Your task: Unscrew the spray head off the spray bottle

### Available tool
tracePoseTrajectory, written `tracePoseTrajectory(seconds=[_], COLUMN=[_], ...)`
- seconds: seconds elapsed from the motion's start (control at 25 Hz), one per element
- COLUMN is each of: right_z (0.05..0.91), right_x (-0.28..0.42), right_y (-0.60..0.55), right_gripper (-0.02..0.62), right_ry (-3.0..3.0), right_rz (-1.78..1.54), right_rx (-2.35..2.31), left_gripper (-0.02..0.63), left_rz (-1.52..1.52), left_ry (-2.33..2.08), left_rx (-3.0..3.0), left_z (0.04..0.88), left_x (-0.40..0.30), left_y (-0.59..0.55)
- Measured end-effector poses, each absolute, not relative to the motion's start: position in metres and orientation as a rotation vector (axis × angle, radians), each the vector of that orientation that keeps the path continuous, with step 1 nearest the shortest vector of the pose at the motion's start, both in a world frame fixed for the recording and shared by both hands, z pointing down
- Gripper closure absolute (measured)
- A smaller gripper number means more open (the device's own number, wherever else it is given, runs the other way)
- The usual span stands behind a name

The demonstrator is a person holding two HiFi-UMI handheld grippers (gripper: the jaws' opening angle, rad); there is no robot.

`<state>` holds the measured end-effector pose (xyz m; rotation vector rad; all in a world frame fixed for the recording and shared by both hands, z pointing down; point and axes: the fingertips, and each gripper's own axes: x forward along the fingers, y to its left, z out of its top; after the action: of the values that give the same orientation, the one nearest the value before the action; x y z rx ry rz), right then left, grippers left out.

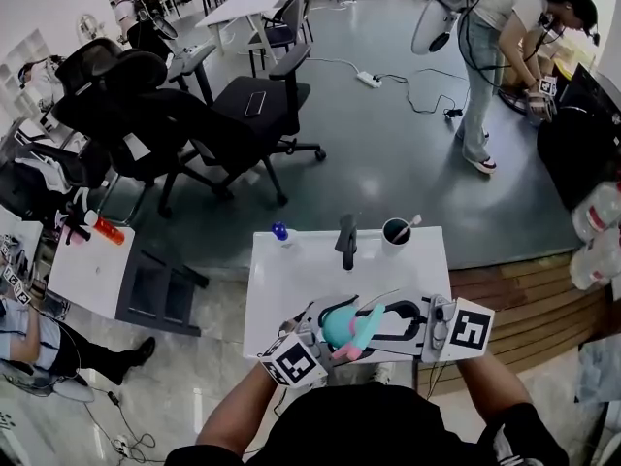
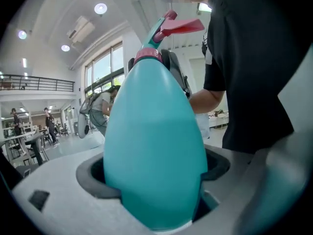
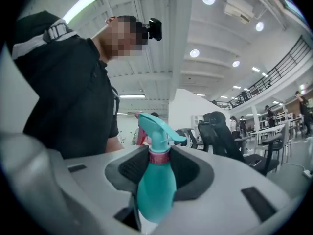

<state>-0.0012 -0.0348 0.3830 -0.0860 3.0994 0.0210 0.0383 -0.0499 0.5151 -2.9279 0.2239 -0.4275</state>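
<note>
A teal spray bottle (image 1: 339, 325) with a pink collar and pink trigger hangs in the air over the near edge of the white table (image 1: 291, 280), close to my chest. My left gripper (image 1: 325, 336) is shut on the bottle's wide body (image 2: 154, 131), which fills the left gripper view, with the spray head (image 2: 166, 26) at the far end. My right gripper (image 1: 380, 324) comes in from the right. In the right gripper view its dark pads (image 3: 128, 168) sit against both sides of the pink collar (image 3: 159, 156) just under the teal spray head (image 3: 154, 129).
At the table's far edge stand a small blue-capped bottle (image 1: 280, 231), a dark upright object (image 1: 346, 241) and a black cup (image 1: 396, 231). Black office chairs (image 1: 194, 105) stand beyond on the grey floor. A person (image 1: 495, 47) bends over at the far right. A wooden platform (image 1: 524, 299) lies to the right.
</note>
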Motion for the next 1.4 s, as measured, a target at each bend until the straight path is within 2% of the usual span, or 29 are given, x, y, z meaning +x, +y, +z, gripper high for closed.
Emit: tracePoseTrajectory(seconds=[0.04, 0.12, 0.32, 0.68, 1.04, 1.4], right_z=[0.383, 0.383, 0.398, 0.407, 0.409, 0.391], right_x=[-0.002, -0.001, 0.009, 0.004, 0.005, -0.002], right_y=[-0.04, -0.054, -0.087, -0.103, -0.103, -0.066], right_gripper=[0.445, 0.39, 0.397, 0.426, 0.46, 0.463], right_ry=[3.08, 3.035, 2.935, 2.816, 2.837, 3.015], right_rz=[0.005, -0.036, -0.107, -0.286, -0.217, -0.081], right_rx=[-0.138, -0.279, -0.625, -0.848, -0.96, -0.508], left_gripper=[0.135, 0.135, 0.135, 0.135, 0.135, 0.135], left_rz=[-0.437, -0.493, -0.598, -0.666, -0.653, -0.515], left_ry=[0.294, 0.485, 0.911, 1.114, 1.073, 0.626], left_rx=[-2.923, -2.892, -2.861, -2.81, -2.834, -2.909], left_z=[0.517, 0.524, 0.541, 0.552, 0.552, 0.535], left_x=[0.036, 0.029, 0.007, 0.005, 0.011, 0.024], left_y=[-0.058, -0.078, -0.116, -0.123, -0.119, -0.085])
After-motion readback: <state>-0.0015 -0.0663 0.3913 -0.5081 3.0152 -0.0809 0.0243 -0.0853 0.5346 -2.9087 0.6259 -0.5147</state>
